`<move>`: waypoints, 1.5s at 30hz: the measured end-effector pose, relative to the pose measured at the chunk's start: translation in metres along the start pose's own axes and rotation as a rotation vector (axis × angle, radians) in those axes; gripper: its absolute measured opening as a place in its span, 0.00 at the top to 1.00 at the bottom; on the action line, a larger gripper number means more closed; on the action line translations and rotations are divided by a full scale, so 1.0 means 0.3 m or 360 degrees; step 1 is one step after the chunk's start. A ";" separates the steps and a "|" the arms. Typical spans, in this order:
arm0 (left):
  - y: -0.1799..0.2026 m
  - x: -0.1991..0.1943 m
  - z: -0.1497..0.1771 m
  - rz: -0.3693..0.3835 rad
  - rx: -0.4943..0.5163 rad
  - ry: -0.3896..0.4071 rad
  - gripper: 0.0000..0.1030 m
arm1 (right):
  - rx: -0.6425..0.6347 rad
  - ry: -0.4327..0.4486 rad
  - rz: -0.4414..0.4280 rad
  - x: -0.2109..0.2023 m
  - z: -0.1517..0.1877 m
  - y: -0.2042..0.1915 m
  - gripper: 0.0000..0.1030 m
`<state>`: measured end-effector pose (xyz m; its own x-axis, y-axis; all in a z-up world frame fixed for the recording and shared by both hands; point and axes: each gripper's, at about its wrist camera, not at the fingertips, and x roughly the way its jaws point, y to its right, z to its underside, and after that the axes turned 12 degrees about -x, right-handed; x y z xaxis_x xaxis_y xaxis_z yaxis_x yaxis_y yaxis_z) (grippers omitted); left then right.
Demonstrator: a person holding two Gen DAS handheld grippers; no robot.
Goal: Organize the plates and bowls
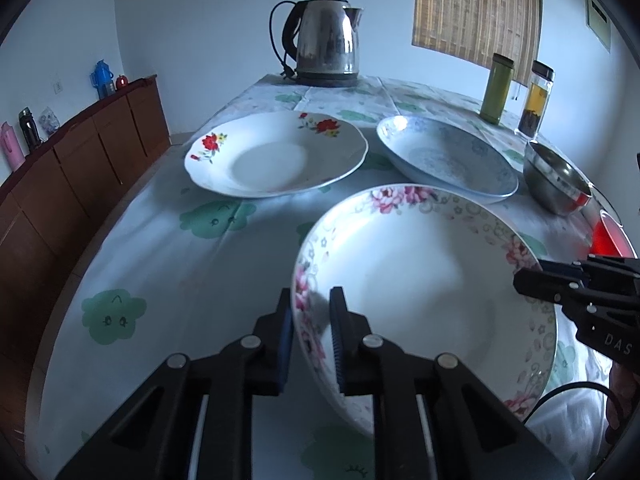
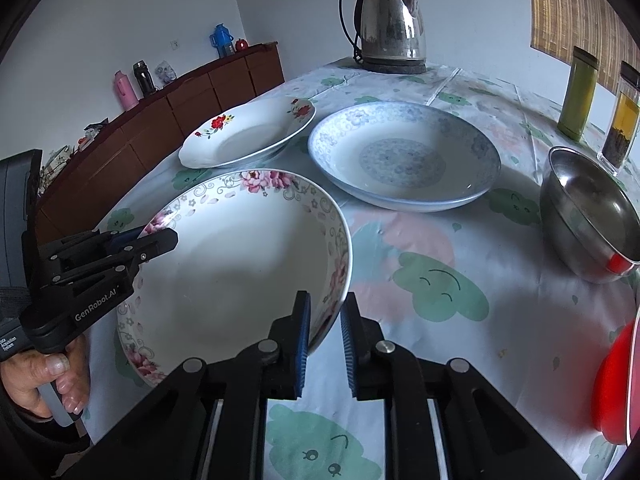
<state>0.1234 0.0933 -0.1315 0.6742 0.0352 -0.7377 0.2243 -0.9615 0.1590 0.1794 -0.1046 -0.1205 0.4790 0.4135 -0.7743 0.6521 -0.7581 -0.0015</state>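
Right, nearest first: the pink-flower plate (image 1: 420,300) is held off the tablecloth (image 1: 192,264), tilted, with both grippers on its rim. The left gripper (image 1: 311,320) straddles the left rim, one pad outside and one inside, clamped on it; in the right wrist view the same tool comes in from the left, gripped by a hand (image 2: 52,376), side marked "GenRobot.AI". The right gripper (image 2: 325,320) has the opposite rim between its blue pads, but a gap shows beside the outer pad, so I can't tell whether it's clamped or just around the rim; in the left wrist view its body reads "DAS", rest cut off. A red object (image 2: 612,380) sits at the right edge of the table, only partly in frame, can't identify it. Next back, a steel bowl (image 2: 588,216) stands on the cloth at right, a red patch on its near outer wall. Mid-table, the blue-patterned plate (image 2: 404,156) lies flat, and just beside it on the left is the red-flower plate (image 2: 248,132), also flat; whether their rims touch I can't tell. Behind the steel bowl are a green canister (image 2: 578,94) and a clear jar (image 2: 624,120) with yellow liquid and dark contents. The steel kettle (image 2: 390,24) stands at the far edge. A wooden sideboard (image 2: 160,120) along the left wall carries pink, black and blue flasks; labels unreadable.
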 end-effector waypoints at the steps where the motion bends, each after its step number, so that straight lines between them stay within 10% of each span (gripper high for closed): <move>1: 0.001 -0.001 0.000 -0.0002 0.0001 0.0004 0.86 | -0.0002 0.0004 0.0002 -0.002 0.000 -0.001 0.84; 45: 0.189 -0.028 -0.187 -0.0034 0.0137 0.0151 0.86 | 0.0129 0.0149 0.0032 -0.122 -0.069 0.152 0.85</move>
<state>0.1701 0.0537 -0.0794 0.7343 0.0778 -0.6743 0.1811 -0.9799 0.0841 0.2039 -0.1439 -0.0791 0.5466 0.4405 -0.7122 0.5943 -0.8032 -0.0408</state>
